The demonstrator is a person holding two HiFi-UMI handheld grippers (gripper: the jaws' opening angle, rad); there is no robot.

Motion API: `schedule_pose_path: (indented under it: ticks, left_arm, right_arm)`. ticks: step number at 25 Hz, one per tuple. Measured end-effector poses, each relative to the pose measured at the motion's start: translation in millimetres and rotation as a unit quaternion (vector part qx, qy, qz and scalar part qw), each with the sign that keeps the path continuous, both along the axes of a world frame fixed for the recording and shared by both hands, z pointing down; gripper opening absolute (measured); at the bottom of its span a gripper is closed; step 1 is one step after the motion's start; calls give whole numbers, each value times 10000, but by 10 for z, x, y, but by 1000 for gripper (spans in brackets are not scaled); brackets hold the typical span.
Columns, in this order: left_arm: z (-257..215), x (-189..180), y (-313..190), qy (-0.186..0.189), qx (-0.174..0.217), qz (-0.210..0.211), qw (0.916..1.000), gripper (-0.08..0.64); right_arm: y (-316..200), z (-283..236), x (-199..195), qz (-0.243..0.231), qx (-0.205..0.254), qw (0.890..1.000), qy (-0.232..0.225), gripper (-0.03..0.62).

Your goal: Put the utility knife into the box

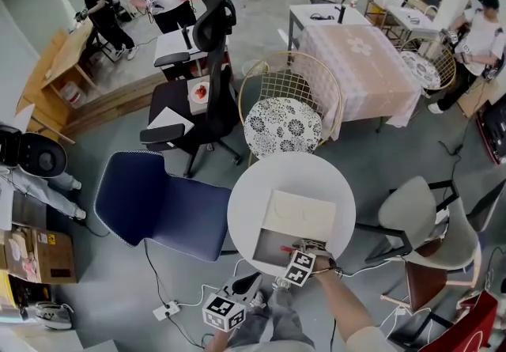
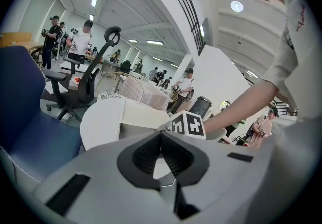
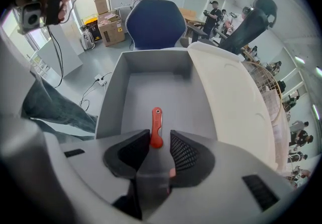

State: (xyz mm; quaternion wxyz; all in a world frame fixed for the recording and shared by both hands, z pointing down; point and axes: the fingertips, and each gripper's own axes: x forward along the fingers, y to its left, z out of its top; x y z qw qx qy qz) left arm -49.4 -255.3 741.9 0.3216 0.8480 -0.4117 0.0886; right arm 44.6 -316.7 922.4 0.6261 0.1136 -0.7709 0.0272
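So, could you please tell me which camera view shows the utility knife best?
The right gripper view: the red utility knife sits close and central inside the box. The head view shows only a small red sliver of it; the left gripper view shows none of it.

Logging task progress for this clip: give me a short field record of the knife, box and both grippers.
box: open, lid laid flat beside it, on round white table
utility knife: red, inside the box, apparently on its floor
right gripper: jaws apart, flanking the knife's near end
left gripper: jaws together, empty, held off the table
status: knife looks placed
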Motion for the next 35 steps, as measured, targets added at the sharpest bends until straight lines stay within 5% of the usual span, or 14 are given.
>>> schedule_pose_path:
  ticks: [5, 19, 29, 35]
  left_arm:
    - [-30, -25, 14, 19, 13, 7, 10000, 12]
    - [-107, -36, 84, 99, 118, 97, 9998, 12]
    - [-305, -63, 92, 101, 419, 242, 9988, 12]
    - [-451, -44, 174, 109, 606, 403, 9973, 12]
  right_arm:
    - [33, -9, 7, -163, 73, 9998, 103, 171]
    - [22, -222, -6, -59, 515, 9986, 114, 169]
    - [31, -450, -13, 182, 1012, 9947, 94, 36]
    - [63, -722, -44, 315, 1375, 9900, 47, 17]
